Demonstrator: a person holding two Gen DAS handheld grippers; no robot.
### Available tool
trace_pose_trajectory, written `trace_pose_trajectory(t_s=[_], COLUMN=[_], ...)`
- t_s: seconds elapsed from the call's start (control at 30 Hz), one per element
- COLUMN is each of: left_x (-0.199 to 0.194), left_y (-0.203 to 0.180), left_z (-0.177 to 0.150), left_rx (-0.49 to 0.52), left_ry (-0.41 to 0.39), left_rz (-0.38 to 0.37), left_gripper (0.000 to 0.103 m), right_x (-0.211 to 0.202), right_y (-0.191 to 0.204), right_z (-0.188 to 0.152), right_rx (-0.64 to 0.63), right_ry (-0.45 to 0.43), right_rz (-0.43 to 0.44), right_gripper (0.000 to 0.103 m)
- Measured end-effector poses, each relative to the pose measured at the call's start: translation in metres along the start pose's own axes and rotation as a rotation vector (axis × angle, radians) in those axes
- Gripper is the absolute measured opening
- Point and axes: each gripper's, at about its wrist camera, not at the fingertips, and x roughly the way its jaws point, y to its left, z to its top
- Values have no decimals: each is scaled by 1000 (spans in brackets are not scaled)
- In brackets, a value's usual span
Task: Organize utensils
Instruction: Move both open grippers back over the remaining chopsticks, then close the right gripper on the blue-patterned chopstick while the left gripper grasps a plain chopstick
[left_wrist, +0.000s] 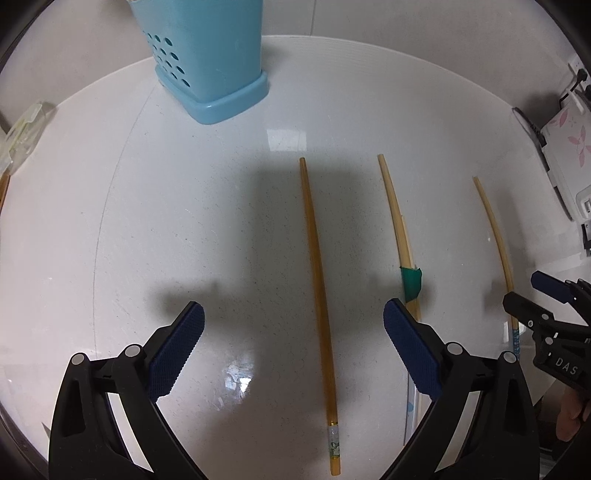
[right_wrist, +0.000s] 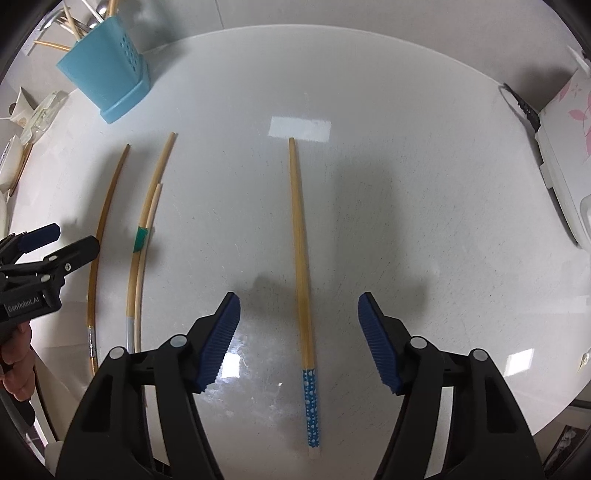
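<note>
White table (right_wrist: 406, 184) carries blue holder (right_wrist: 107, 74) bristling with chopsticks (right_wrist: 70, 24); both tongs (left_wrist: 293, 334) (right_wrist: 299, 334) wide.

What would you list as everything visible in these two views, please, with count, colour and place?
Table: one, white, round, under everything.
Utensil holder: one, light blue, far left, sticks inside.
Amber chopstick: one, between the left fingers.
Taped chopsticks: two, pale, green tape, beside it.
Blue-patterned chopstick: one, between the right fingers.
White appliance: one, pink flowers, right edge.
Clutter: several, pale, left edge, unclear.
Left gripper: black, blue pads, open.
Right gripper: same, open.
</note>
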Motion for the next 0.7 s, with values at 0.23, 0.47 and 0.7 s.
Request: trace_pose_trajectory(t_s=[0.23,0.47,0.7], left_x=[15,20,17], left_y=[-3,-6,-23], left_z=[2,6,10], left_rx=[2,24,29], left_ry=[59,90,101], left_rz=[24,49,51], left_gripper=[83,76,52], right_x=[6,14,18], right_y=[0,0,5], right_z=[7,13,18], right_rx=[4,16,10], right_ry=[36,77,94], right_rz=[0,5,5], right_gripper=[52,41,35])
